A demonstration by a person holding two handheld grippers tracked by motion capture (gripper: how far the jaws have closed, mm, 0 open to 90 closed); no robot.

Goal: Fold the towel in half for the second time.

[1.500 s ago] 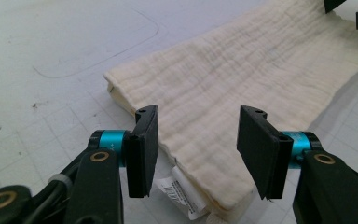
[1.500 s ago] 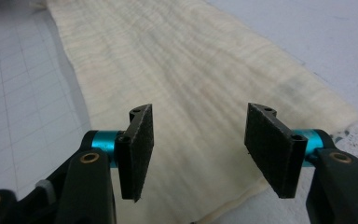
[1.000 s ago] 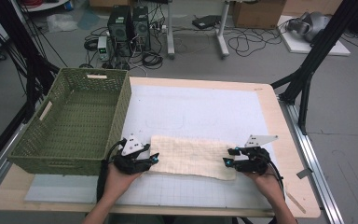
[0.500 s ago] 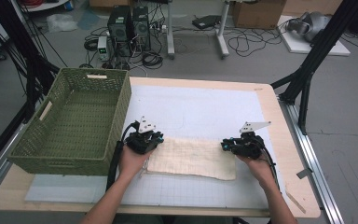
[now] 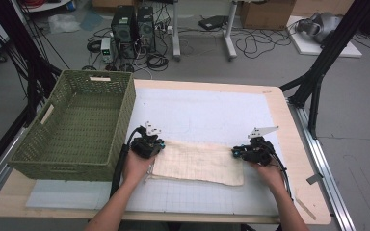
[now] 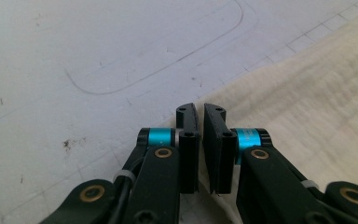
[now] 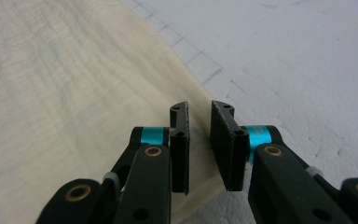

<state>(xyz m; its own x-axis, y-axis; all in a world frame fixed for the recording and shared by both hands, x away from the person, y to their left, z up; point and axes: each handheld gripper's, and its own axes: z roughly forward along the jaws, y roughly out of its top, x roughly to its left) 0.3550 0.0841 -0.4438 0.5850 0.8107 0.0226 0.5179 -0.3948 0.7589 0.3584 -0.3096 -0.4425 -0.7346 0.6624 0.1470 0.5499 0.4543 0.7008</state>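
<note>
both grippers (image 5: 150,144) (image 5: 241,152) advanced, closing over the soft waffle-textured cloth's (image 5: 200,162) corners.

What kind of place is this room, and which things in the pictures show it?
Most likely a lab or workshop set up for recording. A wooden table carries a white grid mat, black frame struts stand beside it, and computer towers with loose cables sit on the grey floor behind.
</note>
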